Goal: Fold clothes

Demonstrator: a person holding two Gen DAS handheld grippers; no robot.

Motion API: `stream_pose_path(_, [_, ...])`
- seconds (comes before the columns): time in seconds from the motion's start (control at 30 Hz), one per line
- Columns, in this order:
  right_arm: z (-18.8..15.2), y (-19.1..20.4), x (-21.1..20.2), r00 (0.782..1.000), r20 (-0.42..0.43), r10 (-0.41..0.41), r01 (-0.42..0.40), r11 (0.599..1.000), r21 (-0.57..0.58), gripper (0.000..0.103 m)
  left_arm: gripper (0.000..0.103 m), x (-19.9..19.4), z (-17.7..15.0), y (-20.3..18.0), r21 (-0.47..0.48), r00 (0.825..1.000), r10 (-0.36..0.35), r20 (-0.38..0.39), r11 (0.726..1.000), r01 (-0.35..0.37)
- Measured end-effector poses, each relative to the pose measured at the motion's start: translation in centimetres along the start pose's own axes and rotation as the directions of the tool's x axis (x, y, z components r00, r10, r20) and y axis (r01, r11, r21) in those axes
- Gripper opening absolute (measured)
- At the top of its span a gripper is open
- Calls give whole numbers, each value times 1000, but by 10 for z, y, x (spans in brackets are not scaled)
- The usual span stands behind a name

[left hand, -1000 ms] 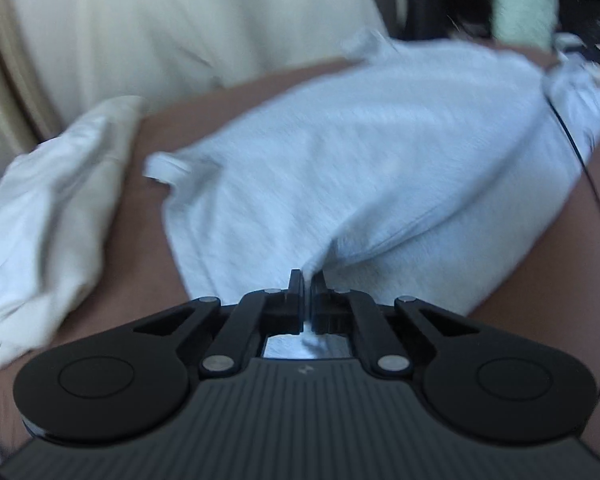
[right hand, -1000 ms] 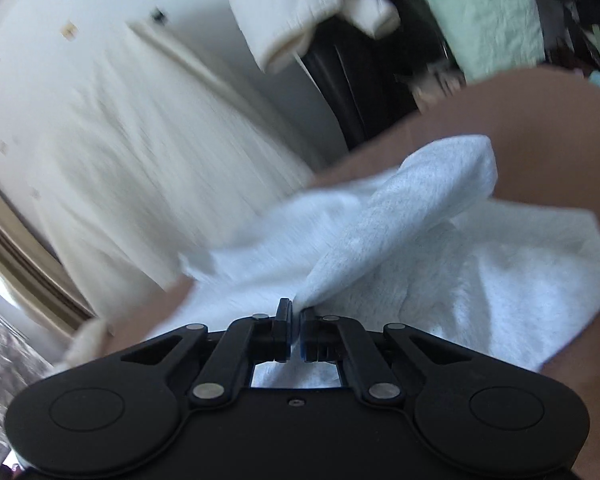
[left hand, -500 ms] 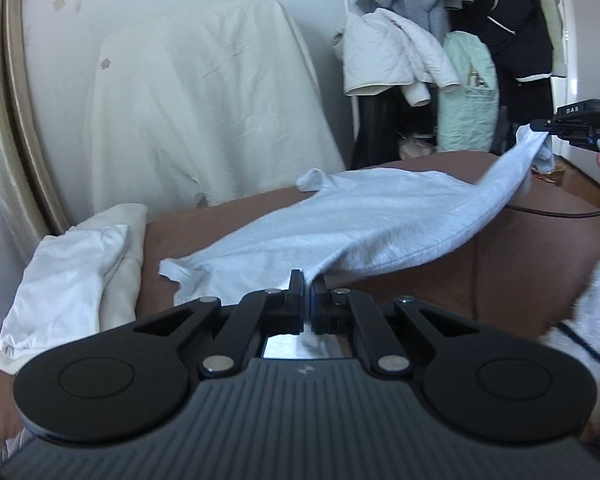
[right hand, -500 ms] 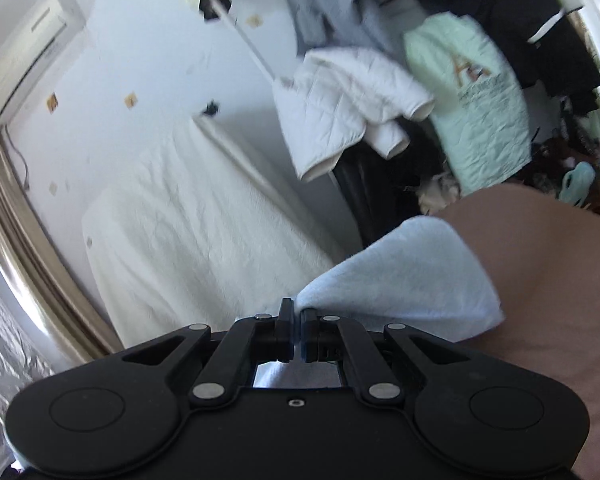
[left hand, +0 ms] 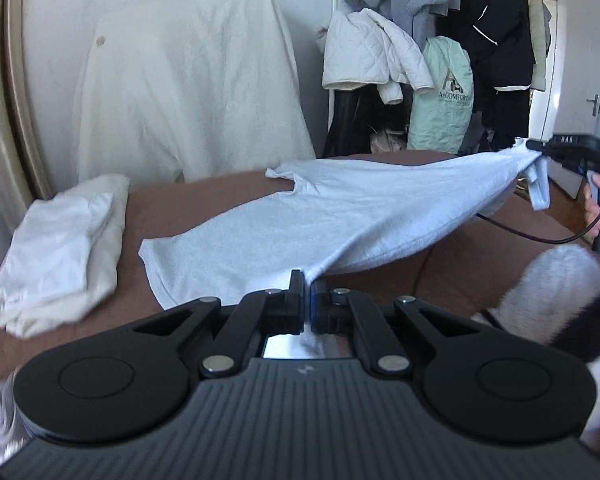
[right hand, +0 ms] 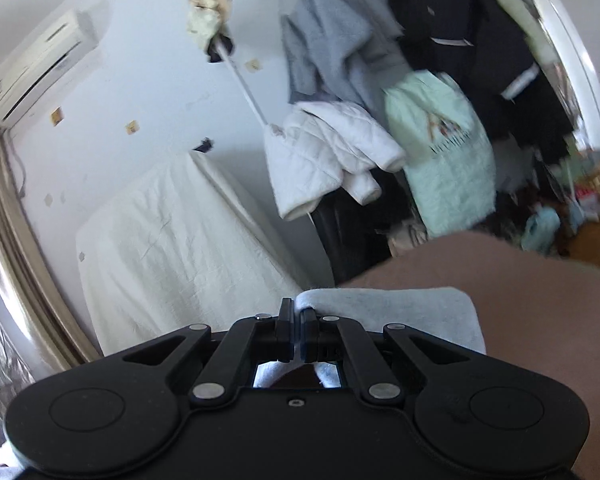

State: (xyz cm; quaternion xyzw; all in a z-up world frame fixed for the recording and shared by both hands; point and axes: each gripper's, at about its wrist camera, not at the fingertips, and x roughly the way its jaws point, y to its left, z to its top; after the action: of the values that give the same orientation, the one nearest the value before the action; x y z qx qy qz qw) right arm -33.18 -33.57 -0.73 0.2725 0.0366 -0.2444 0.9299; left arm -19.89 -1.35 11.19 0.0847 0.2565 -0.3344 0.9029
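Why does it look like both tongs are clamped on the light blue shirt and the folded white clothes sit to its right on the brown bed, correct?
Not quite: the folded white clothes lie to the left of the light blue shirt, as the left wrist view shows. The rest holds: the left tongs and right tongs are both clamped on it over the brown bed.

free: bare brown bed (left hand: 204, 204) | obstacle: folded white pile (left hand: 60, 248) left

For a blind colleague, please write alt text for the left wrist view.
The closed left gripper pinches one edge of a light blue terry-cloth garment, while the right gripper holds its far corner, stretching it above a brown bed cover. A folded white cloth pile lies at the left.
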Motion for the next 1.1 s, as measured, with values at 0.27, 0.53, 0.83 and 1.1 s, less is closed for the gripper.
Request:
stream_pose_path(0.27, [11,8,-45,990,-104,-97,85,990,-116,3,2,-24,9,2,-27,998,-68,-16,997,68])
stream_pose_path(0.53, [-8,-19,49,958,-260,-123,118,992,-37,3,2,77,-9,11,5,976,-24,-218,1000,26])
stream_pose_path(0.83, [-1,87,238,984,-166,-66,-17,892,-452,7,3,196,34,66,232,943,309,-123,933,-275])
stream_pose_path(1.1, [-65,51,324,942,-335,32,-116,965,-234,53,5,335,-32,148,34,887,320,-334,944,-328])
